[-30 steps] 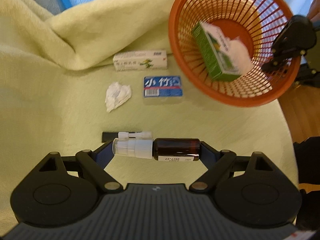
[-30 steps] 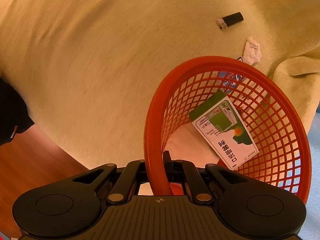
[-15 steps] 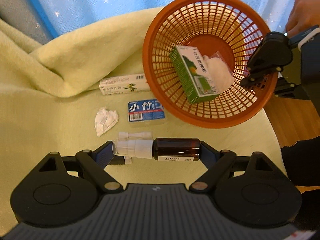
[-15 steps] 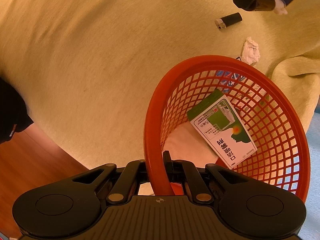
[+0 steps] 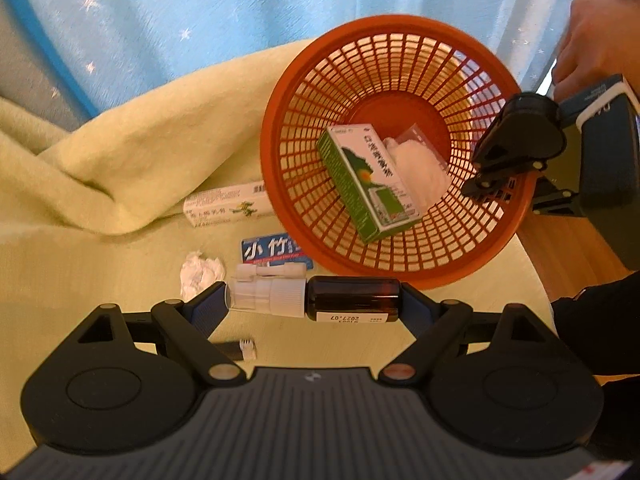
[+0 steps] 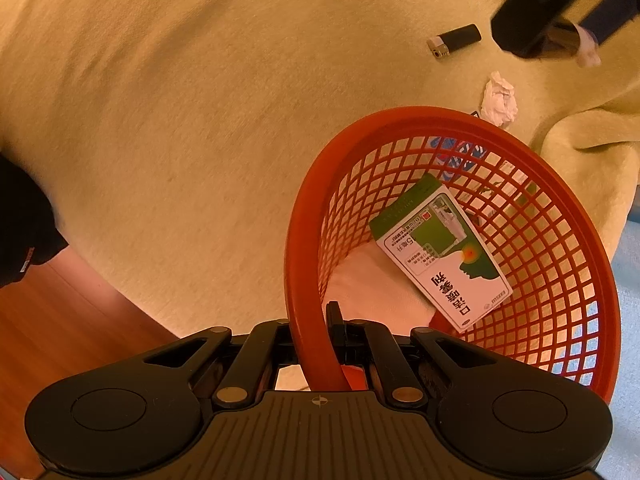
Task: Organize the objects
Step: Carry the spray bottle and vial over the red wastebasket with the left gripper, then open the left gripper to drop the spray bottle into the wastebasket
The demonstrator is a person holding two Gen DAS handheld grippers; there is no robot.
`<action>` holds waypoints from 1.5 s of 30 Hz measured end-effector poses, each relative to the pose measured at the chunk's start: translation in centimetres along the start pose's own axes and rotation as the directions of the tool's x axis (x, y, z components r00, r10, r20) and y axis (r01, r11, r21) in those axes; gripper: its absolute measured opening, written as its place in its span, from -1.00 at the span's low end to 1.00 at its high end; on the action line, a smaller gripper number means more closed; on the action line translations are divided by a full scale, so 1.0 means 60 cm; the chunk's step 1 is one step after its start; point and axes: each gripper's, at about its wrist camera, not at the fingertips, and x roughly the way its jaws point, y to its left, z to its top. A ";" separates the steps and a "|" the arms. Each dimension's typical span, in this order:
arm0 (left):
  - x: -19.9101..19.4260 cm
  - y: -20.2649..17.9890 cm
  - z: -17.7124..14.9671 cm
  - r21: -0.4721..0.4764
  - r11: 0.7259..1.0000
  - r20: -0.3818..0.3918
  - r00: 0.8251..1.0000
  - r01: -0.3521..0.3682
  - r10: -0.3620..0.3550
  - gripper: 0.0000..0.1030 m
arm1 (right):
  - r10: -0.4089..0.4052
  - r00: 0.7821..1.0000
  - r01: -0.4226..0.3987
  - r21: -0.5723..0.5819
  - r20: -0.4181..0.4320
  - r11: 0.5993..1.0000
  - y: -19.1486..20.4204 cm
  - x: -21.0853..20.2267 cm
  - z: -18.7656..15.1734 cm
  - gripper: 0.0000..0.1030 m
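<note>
My left gripper point(image 5: 314, 304) is shut on a brown spray bottle point(image 5: 352, 300) with a white nozzle, held sideways just in front of the orange mesh basket point(image 5: 304, 92). Inside the basket lie a green-and-white box point(image 5: 368, 184) and a white plastic packet point(image 5: 416, 164). My right gripper point(image 6: 316, 344) is shut on the basket's rim point(image 6: 304, 264), tilting it; the green-and-white box point(image 6: 440, 252) rests inside. On the blanket lie a white box point(image 5: 224, 210), a blue packet point(image 5: 268, 248), a crumpled tissue point(image 5: 200, 272) and a black lighter point(image 5: 236, 350).
A yellow-green blanket point(image 5: 100, 168) covers the surface, bunched at the back left. A blue starred curtain point(image 5: 200, 8) hangs behind. Wooden floor point(image 6: 60, 320) shows past the surface's edge. A hand point(image 5: 596, 36) holds the right gripper's body.
The left gripper has risen with the bottle and moved toward the basket, which now sits nearer the middle of its view. The right gripper keeps its hold on the rim.
</note>
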 end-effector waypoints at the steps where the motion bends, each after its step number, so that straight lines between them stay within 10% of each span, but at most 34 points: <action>1: 0.001 -0.001 0.005 0.007 1.000 0.003 1.000 0.004 -0.004 0.68 | 0.000 1.000 0.000 0.001 0.001 1.000 0.001 -0.001 0.000 -0.98; 13: 0.009 -0.020 0.089 0.128 0.990 0.069 0.995 0.066 -0.075 0.68 | -0.006 1.000 0.006 0.007 0.016 1.000 0.003 0.002 -0.007 -0.99; 22: -0.017 -0.012 0.139 0.044 0.981 0.193 0.962 0.188 -0.193 0.77 | -0.002 1.000 0.001 0.026 0.023 1.000 0.002 -0.001 -0.010 -0.99; 45: 0.002 0.032 0.003 -0.158 0.987 0.063 0.998 -0.014 0.024 0.77 | 0.002 1.000 -0.003 0.012 0.026 1.000 0.001 -0.002 -0.007 -0.98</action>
